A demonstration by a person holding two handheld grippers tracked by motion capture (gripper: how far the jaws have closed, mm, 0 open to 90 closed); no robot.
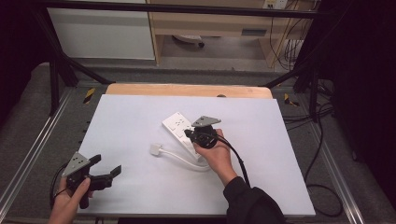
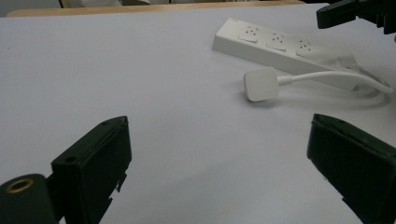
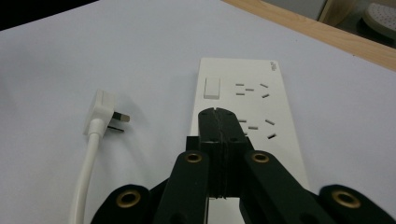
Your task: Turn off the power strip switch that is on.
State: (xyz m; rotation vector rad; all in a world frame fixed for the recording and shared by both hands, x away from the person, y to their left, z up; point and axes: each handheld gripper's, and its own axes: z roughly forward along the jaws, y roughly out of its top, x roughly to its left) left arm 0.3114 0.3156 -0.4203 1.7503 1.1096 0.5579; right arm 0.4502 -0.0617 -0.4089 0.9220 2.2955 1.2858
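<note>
Power strips: one (image 1: pixel 183 129), white, at the desk's (image 1: pixel 140 116) centre. Socket groups on it: three, counted in the left gripper view. Rocker switches: one (image 3: pixel 212 87), at the strip's 11 o'clock corner in the right gripper view. Plugs: one (image 1: pixel 155 149), at 8 o'clock from the strip. Cords: one (image 1: pixel 184 159), white. Hand-held grippers: two, left (image 1: pixel 106 167) and right (image 1: pixel 188 133).

White table (image 1: pixel 140 121), power strip (image 1: pixel 176 124), plug (image 1: pixel 155 149)
</note>
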